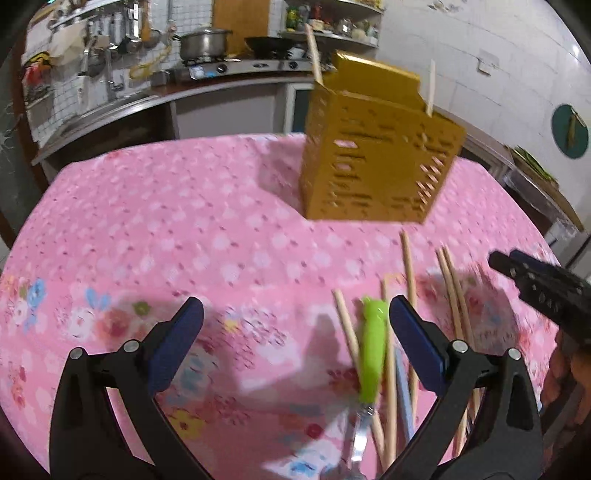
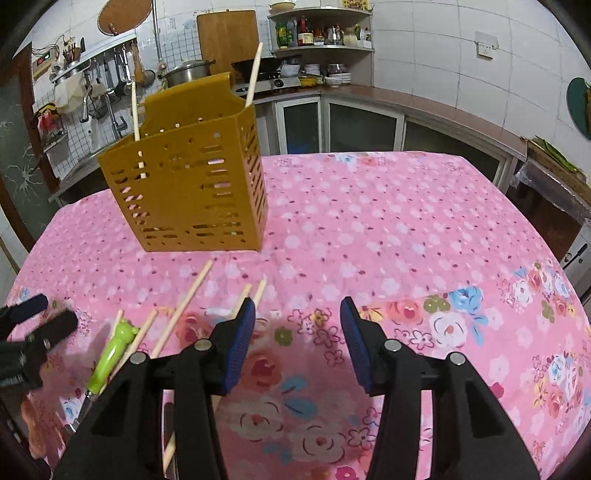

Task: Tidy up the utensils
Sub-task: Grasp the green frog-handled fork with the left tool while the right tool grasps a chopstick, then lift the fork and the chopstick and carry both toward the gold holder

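A mustard-yellow slotted utensil holder (image 1: 376,155) (image 2: 188,184) stands on the pink floral tablecloth (image 1: 184,229) (image 2: 369,229). Two chopsticks (image 2: 255,70) stick up out of it. Several loose chopsticks (image 1: 409,266) (image 2: 192,291) and a green-handled utensil (image 1: 367,354) (image 2: 114,350) lie on the cloth in front of the holder. My left gripper (image 1: 295,310) hovers open over the cloth, with the green handle just inside its right finger (image 1: 413,339). My right gripper (image 2: 298,310) is open with nothing between its pads, to the right of the pile. Each gripper shows at the edge of the other's view.
A blue-handled piece (image 1: 404,391) lies among the chopsticks. Behind the table runs a kitchen counter (image 2: 369,92) with a stove, a steel pot (image 1: 203,42) and a wok. Hanging tools line the left wall, and shelves of bottles (image 2: 317,33) stand at the back.
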The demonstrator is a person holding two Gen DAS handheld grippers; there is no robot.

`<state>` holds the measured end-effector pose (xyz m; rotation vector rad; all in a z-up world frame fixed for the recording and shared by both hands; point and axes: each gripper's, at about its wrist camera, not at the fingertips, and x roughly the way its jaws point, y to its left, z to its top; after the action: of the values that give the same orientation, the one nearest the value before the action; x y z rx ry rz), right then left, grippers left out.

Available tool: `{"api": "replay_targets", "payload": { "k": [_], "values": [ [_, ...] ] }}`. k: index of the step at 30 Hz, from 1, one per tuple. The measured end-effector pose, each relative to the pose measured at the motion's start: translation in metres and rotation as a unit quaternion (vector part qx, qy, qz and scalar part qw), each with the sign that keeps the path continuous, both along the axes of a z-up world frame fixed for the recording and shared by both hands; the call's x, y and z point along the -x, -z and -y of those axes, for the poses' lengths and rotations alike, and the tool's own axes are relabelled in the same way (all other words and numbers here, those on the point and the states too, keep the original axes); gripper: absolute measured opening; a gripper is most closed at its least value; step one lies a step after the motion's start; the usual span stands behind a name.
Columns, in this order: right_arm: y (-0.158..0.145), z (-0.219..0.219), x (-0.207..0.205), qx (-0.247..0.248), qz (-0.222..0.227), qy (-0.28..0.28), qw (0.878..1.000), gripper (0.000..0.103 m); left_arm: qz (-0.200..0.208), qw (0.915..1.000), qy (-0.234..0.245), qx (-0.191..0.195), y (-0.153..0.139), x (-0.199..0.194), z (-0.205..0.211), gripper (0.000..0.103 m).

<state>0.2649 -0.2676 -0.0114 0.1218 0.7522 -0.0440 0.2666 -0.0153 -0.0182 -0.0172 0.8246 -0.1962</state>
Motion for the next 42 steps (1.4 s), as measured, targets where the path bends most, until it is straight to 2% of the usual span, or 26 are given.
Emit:
{"api": "replay_targets", "payload": {
  "k": [6,7,11,13,16,20,21,23,29,37,42],
  "values": [
    [0.006,0.001,-0.002,-0.002,-0.018,0.007,1.000,0.048,-0.014,0.9992,0.037,-0.006,0.008,0.007,0.022,0.090],
    [0.007,0.001,-0.002,-0.002,-0.020,0.009,1.000,0.048,-0.016,0.9989,0.042,-0.013,0.009,0.008,0.026,0.086],
    [0.011,0.000,-0.003,-0.004,-0.027,0.009,1.000,0.047,-0.043,0.9974,0.055,-0.018,0.019,0.003,0.034,0.057],
    [0.012,0.000,-0.004,-0.005,-0.029,0.008,1.000,0.047,-0.060,0.9966,0.055,-0.012,0.025,-0.003,0.034,0.051],
    [0.013,-0.002,-0.006,-0.006,-0.032,0.007,0.999,0.047,-0.061,0.9967,0.053,-0.011,0.028,-0.007,0.034,0.050],
    [0.016,-0.008,-0.013,-0.004,-0.042,0.000,0.999,0.045,-0.065,0.9970,0.041,-0.001,0.029,-0.013,0.031,0.028],
    [0.017,-0.010,-0.015,-0.005,-0.045,-0.002,0.999,0.043,-0.067,0.9970,0.038,0.005,0.029,-0.014,0.029,0.026],
    [0.020,-0.014,-0.020,-0.010,-0.053,-0.009,0.999,0.040,-0.071,0.9968,0.034,0.017,0.029,-0.017,0.023,0.016],
    [0.025,-0.019,-0.032,-0.024,-0.069,-0.010,0.997,0.034,-0.079,0.9956,0.021,0.046,0.029,-0.023,0.010,0.015],
    [0.028,-0.031,-0.045,-0.025,-0.097,-0.027,0.995,0.009,-0.082,0.9942,0.005,0.069,0.027,-0.028,-0.003,0.015],
    [0.029,-0.032,-0.048,-0.031,-0.104,-0.031,0.994,0.008,-0.084,0.9934,-0.010,0.078,0.026,-0.032,-0.017,0.015]
  ]
}}
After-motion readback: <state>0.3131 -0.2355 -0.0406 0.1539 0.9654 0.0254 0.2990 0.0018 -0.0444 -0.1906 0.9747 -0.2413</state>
